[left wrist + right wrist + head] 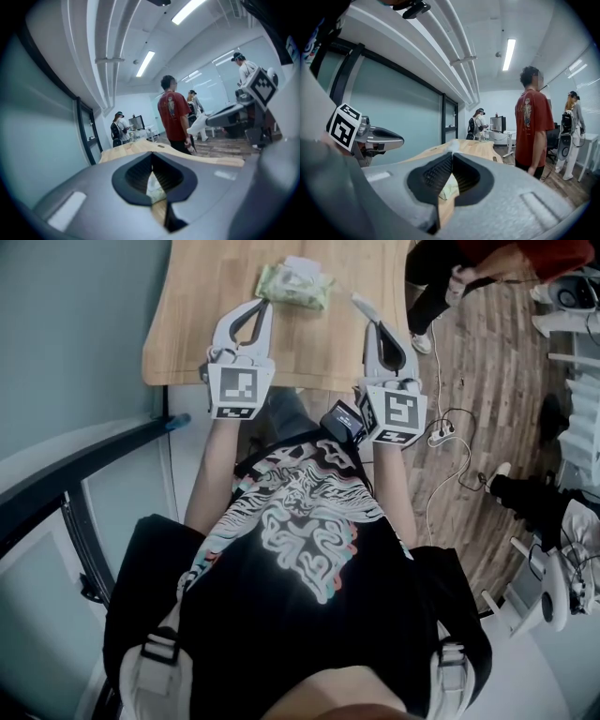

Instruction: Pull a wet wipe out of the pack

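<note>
Right claw (pixel 374 324) pinches a wet wipe (pixel 197 125) (white); left claw (pixel 264 304) clenched beside pack (pixel 295 285).

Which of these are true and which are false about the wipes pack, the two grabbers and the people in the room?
1. The wet wipe pack lies on the wooden table. True.
2. The pack is bright red. False: it is pale green.
3. The left gripper has its jaws wide apart. False: they are shut together, with nothing held between them.
4. A white wipe sticks out from the tips of the shut right gripper. True.
5. A person in a red shirt stands beyond the table. True.
</note>
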A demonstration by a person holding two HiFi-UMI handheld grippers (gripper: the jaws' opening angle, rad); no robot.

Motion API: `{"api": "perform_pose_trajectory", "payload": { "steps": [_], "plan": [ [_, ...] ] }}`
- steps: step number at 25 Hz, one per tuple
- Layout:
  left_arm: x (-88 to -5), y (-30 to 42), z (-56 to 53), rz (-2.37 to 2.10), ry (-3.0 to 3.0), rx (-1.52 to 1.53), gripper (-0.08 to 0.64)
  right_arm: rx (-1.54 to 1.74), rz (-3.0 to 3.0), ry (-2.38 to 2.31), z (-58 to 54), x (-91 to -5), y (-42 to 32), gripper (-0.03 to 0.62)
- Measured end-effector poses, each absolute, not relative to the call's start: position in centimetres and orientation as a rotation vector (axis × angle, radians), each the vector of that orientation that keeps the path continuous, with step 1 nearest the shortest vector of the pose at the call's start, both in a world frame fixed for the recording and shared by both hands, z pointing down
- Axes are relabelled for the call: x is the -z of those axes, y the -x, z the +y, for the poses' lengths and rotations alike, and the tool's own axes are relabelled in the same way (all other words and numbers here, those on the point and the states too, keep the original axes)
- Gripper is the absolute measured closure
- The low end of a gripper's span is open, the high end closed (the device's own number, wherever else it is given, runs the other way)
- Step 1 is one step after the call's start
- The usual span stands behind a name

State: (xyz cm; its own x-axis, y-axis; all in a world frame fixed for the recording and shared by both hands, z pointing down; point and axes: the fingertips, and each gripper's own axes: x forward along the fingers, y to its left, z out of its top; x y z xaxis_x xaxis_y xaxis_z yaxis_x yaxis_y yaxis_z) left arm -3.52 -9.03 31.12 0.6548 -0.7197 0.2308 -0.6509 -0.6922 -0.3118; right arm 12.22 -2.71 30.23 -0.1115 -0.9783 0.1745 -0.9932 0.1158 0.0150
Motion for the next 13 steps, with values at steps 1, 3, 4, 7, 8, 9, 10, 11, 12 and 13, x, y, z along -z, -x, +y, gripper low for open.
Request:
{"api": "perform_pose_trajectory", "payload": {
  "steps": [1, 3, 4, 7, 8, 9, 10, 11, 12, 13],
  "plan": [
    [-31.22, 3.56, -9.07, 1.12, 2.672, 0.504, 0.572, -0.16, -2.233, -1.998, -2.67, -30.33, -12.34, 0.589],
    [-31.25, 3.72, -9.15, 1.118, 2.67, 0.502, 0.572, -0.162, -2.225, -2.001, -2.6, -30.57, -12.41, 0.589],
    [-31.26, 3.82, -9.2, 1.117, 2.67, 0.502, 0.572, -0.164, -2.223, -2.001, -2.57, -30.69, -12.36, 0.589],
    [-31.4, 4.02, -9.34, 1.109, 2.673, 0.505, 0.572, -0.18, -2.214, -2.009, -2.55, -31.05, -12.22, 0.589],
    [-31.42, 4.04, -9.36, 1.106, 2.674, 0.505, 0.571, -0.18, -2.213, -2.011, -2.58, -31.09, -12.19, 0.589],
    [-31.41, 4.05, -9.41, 1.104, 2.675, 0.506, 0.571, -0.179, -2.212, -2.012, -2.65, -31.09, -12.17, 0.589],
    [-31.37, 4.05, -9.49, 1.102, 2.674, 0.507, 0.571, -0.178, -2.212, -2.012, -2.76, -31.06, -12.15, 0.589],
    [-31.33, 4.04, -9.61, 1.1, 2.674, 0.508, 0.572, -0.177, -2.212, -2.012, -2.87, -31.02, -12.14, 0.589],
    [-31.29, 4.02, -9.73, 1.098, 2.674, 0.508, 0.572, -0.176, -2.211, -2.012, -2.99, -30.97, -12.13, 0.589],
    [-31.26, 4.0, -9.85, 1.097, 2.674, 0.508, 0.572, -0.174, -2.211, -2.013, -3.11, -30.92, -12.12, 0.589]
  ]
}}
